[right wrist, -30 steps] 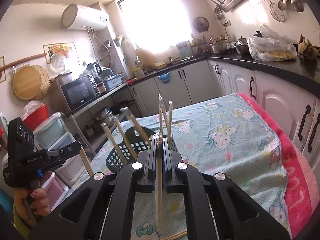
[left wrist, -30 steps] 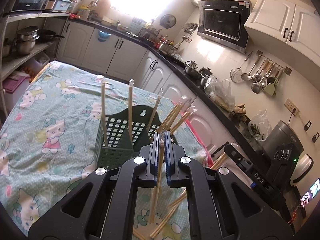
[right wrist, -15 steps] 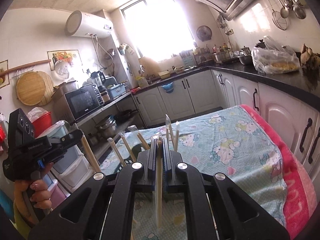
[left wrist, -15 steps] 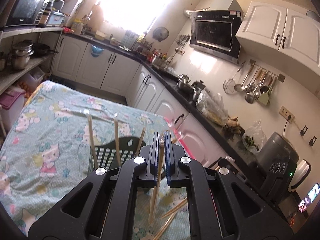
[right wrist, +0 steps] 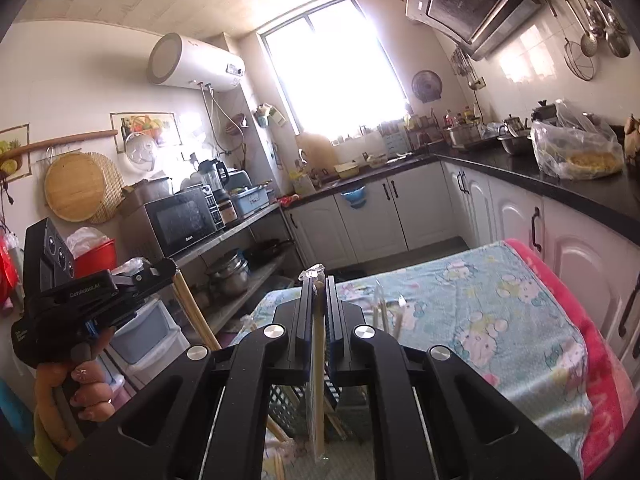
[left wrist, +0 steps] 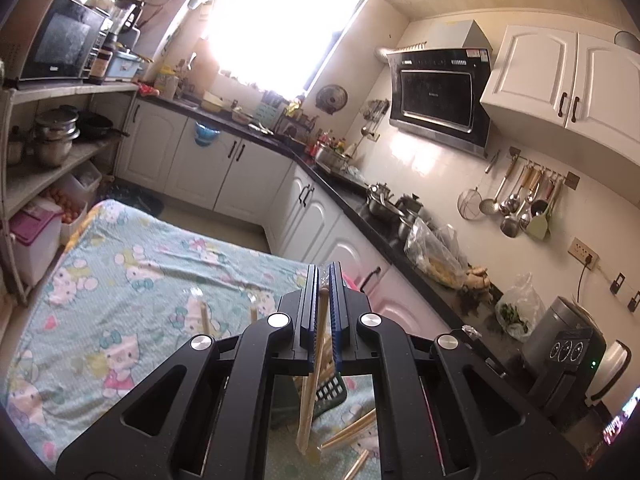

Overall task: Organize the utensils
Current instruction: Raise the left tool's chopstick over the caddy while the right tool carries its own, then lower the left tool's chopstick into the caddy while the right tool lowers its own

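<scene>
My left gripper [left wrist: 324,280] is shut on a wrapped pair of wooden chopsticks [left wrist: 310,380] that hangs down between its jaws. My right gripper [right wrist: 319,284] is shut on another wrapped pair of chopsticks [right wrist: 318,392], held upright. The dark green slotted utensil basket [left wrist: 330,390] sits on the table below both grippers, mostly hidden behind them; it shows in the right wrist view [right wrist: 288,404] too. Several wrapped chopsticks [right wrist: 384,312] stand in it. Loose chopsticks [left wrist: 350,434] lie on the cloth beside it. The left gripper also shows in the right wrist view [right wrist: 176,276], held high.
The table wears a teal cartoon-print cloth [left wrist: 120,280] with a pink edge [right wrist: 600,360]. White cabinets and a black counter [left wrist: 400,240] run along the right. Open shelves with pots [left wrist: 52,140] stand to the left.
Both grippers have risen and tilted upward with their chopsticks. The basket has dropped low in both views and is now mostly hidden behind the fingers.
</scene>
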Action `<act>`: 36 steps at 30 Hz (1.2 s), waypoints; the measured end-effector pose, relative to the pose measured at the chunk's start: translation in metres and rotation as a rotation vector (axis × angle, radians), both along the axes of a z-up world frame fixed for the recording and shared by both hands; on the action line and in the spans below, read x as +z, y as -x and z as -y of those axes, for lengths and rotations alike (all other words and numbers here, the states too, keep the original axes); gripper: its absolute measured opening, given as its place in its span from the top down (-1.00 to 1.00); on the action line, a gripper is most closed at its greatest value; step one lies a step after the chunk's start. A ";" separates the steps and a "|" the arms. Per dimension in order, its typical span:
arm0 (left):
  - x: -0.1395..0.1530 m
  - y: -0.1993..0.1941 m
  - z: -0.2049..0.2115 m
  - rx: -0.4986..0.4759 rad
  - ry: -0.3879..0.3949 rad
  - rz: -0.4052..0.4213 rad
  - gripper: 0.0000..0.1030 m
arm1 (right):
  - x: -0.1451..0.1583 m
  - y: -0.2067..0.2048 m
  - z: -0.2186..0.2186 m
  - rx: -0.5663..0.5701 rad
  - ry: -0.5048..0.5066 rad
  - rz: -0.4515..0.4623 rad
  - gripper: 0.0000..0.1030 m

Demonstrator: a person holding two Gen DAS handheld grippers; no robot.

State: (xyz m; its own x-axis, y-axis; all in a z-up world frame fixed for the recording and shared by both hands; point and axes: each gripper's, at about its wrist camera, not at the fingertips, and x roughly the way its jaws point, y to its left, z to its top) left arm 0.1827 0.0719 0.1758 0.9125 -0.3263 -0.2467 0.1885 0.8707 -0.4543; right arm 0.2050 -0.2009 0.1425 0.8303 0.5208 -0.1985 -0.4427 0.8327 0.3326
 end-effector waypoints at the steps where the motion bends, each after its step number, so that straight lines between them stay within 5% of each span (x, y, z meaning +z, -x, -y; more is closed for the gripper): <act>1: 0.002 0.000 -0.001 0.005 -0.001 0.004 0.95 | 0.002 -0.001 -0.002 0.003 -0.001 0.003 0.89; 14: 0.022 -0.008 -0.021 0.099 -0.034 0.056 0.94 | 0.025 -0.023 -0.029 0.001 0.027 0.067 0.89; 36: -0.010 -0.034 -0.031 0.156 -0.071 0.049 0.94 | 0.015 -0.043 -0.052 -0.037 0.068 0.134 0.89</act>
State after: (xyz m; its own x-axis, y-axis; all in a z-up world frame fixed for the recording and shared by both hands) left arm 0.2168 0.1031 0.1656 0.9621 -0.1633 -0.2185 0.0690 0.9206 -0.3843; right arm 0.2485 -0.1488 0.1580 0.8699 0.4787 -0.1187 -0.4482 0.8677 0.2149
